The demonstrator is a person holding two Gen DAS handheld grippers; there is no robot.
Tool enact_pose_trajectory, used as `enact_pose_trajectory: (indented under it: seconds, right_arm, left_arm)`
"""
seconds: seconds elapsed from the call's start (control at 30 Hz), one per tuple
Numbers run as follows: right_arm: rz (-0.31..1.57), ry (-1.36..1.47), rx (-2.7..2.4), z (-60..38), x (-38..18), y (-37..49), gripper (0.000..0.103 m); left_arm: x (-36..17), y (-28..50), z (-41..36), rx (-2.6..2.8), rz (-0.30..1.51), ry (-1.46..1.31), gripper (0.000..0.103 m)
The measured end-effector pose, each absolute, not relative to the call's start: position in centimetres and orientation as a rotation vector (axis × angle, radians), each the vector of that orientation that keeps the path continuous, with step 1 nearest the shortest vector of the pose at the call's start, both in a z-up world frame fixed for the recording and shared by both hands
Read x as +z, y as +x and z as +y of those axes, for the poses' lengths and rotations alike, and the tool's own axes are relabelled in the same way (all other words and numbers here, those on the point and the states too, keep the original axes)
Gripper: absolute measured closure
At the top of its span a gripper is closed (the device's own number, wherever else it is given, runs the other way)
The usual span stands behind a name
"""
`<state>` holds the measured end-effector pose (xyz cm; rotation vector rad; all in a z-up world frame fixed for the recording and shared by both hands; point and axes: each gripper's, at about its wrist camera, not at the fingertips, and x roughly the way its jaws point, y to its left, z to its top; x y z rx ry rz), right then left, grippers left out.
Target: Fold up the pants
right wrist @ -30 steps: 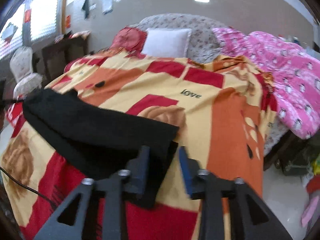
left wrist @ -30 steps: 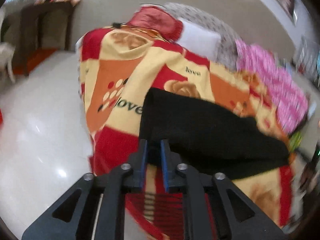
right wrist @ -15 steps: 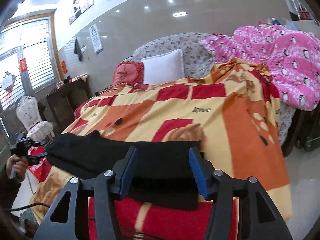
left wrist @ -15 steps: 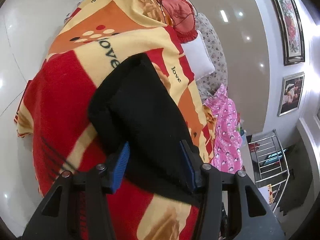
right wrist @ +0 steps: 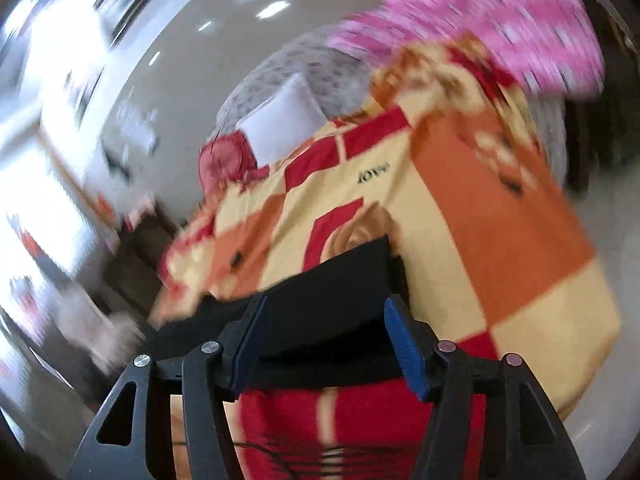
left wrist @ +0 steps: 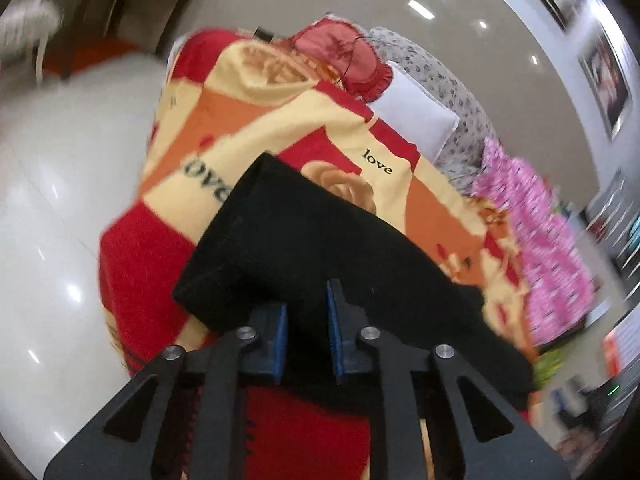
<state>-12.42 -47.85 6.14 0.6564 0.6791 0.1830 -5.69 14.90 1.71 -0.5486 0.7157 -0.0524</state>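
The bed (left wrist: 280,128) fills both views, covered by a red, orange and cream blanket (left wrist: 432,208) printed with roses and the word "love". At its head lie a white pillow (left wrist: 416,116) and a red cushion (left wrist: 340,60), with a pink quilt (left wrist: 536,220) heaped along the far side.

The black pants (left wrist: 320,248) lie folded into a long band across the foot of the blanket, one end toward each gripper.

Half a second ago the left view was rolled, with the bed running up the frame and the fingers spread wide around the near end of the pants. Now that view sits more level, and the left gripper (left wrist: 307,332) is closing: its blue pads stand close together with black cloth between them, though whether they already pinch it cannot be told. The right view was level and sharp then. Now it is tilted and smeared. The right gripper (right wrist: 324,336) is opening, its jaws wider than before, with the pants' edge in the gap and the pads clear of it.

Only the left view shows the framed pictures (left wrist: 608,80) on the wall and the pale floor (left wrist: 52,240) beside the bed. Only the right view shows the bright window (right wrist: 36,112) side of the room, heavily blurred.
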Motion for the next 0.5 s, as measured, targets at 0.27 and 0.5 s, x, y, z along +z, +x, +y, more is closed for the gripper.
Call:
enact_pose_trajectory:
  seconds: [0.27,0.5]
  right_arm:
    - [0.835,0.97,0.233,-49.4,1.3,-10.1,0.041]
    - [0.843,0.943,0.191,-49.7,-1.2,-7.7,0.099]
  left_arm:
    - [2.3,-5.8,13.8,-0.046,0.671,-0.477,0.087]
    - [2.8,-6.0,14.7,-0.048,0.684,-0.528,0.099]
